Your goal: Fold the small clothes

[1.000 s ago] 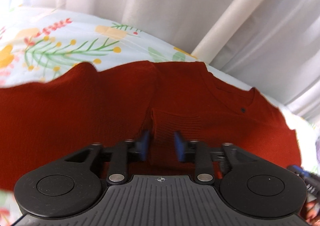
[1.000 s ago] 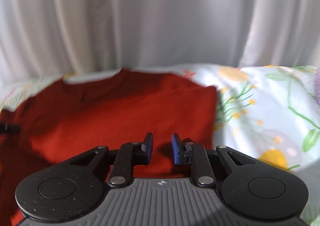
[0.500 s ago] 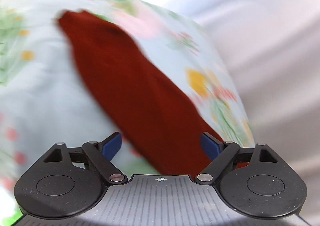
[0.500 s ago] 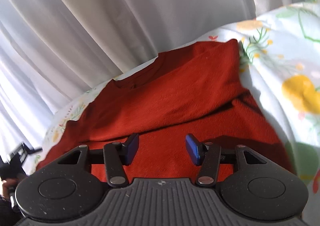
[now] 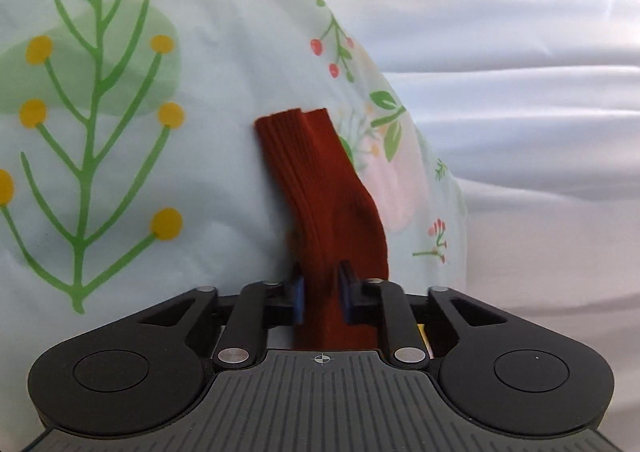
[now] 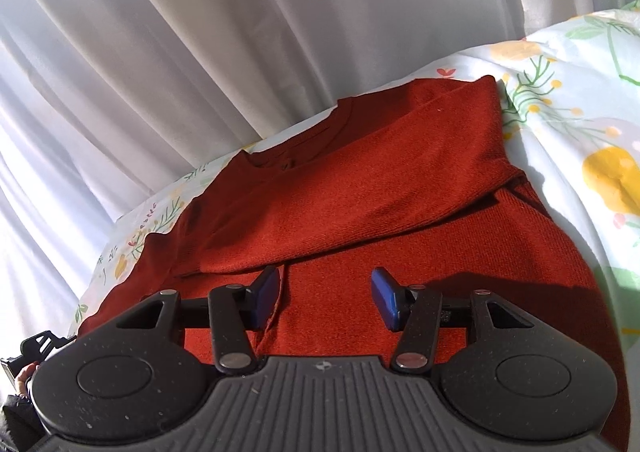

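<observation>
A rust-red knitted sweater (image 6: 380,172) lies flat on the flowered bed sheet (image 6: 580,124), neckline toward the curtain. One sleeve (image 6: 320,220) lies folded slantwise across its body. My right gripper (image 6: 325,294) hovers over the lower body of the sweater, open, with nothing pinched between its blue pads. In the left wrist view the other sleeve (image 5: 320,180) stretches away over the sheet (image 5: 120,156), its ribbed cuff at the far end. My left gripper (image 5: 321,286) is shut on this sleeve, blue pads pressing its sides.
White curtain folds (image 6: 200,52) hang right behind the bed and fill the right of the left wrist view (image 5: 520,112). The sheet's edge drops off there. A black gripper part and a person's hand (image 6: 28,368) show at the right wrist view's lower left edge.
The left view swung from the sweater's body out to the sleeve; its jaws spread wide, then closed on the sleeve. The right gripper's jaws widened and its view tilted.
</observation>
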